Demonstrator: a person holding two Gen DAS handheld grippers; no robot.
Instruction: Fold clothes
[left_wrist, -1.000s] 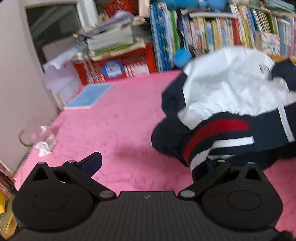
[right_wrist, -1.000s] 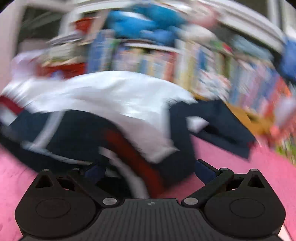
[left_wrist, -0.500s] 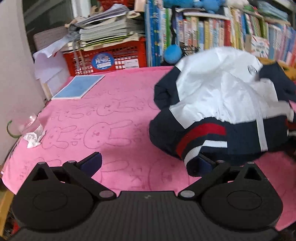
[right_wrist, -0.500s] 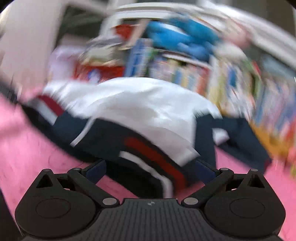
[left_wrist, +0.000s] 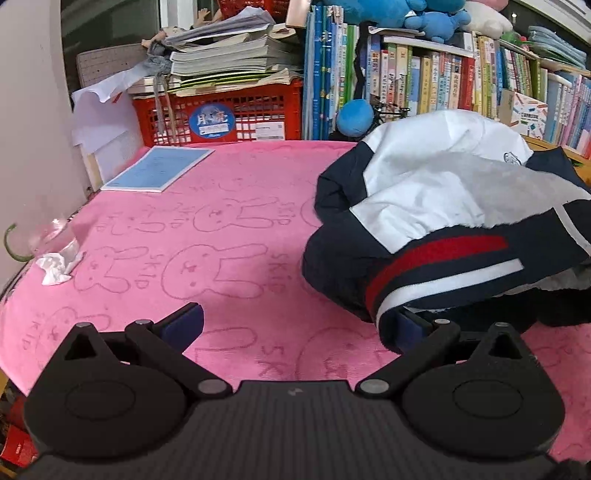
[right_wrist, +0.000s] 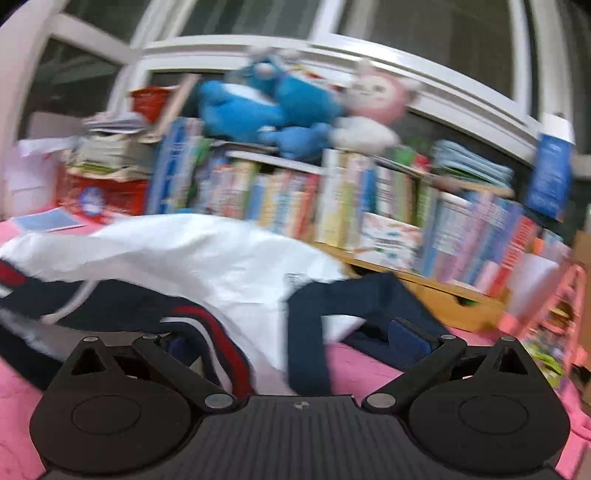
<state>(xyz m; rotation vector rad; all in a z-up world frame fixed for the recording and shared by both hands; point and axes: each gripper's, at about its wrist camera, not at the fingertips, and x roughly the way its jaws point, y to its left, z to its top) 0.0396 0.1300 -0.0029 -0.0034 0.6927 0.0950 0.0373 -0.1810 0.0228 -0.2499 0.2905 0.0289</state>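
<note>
- Jacket (left_wrist: 436, 221) lies bunched on the pink table (left_wrist: 221, 229), against the left gripper (left_wrist: 295, 325) right finger.
- Both grippers, including the right gripper (right_wrist: 295, 343), gape wide, holding nothing.
- Risk: pinching several layers could fold it crooked.

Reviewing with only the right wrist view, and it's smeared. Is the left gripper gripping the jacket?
Observer: No. The left gripper is open, with only pink cloth between its fingers; the jacket just overlaps its right finger at the striped hem.
Operator: Anything loose on the table on that side?
Observer: A crumpled white tissue lies near the table's left edge, apart from the jacket.
Operator: Is the cloth plain?
Observer: No, it has rabbit outlines pressed into it.
</note>
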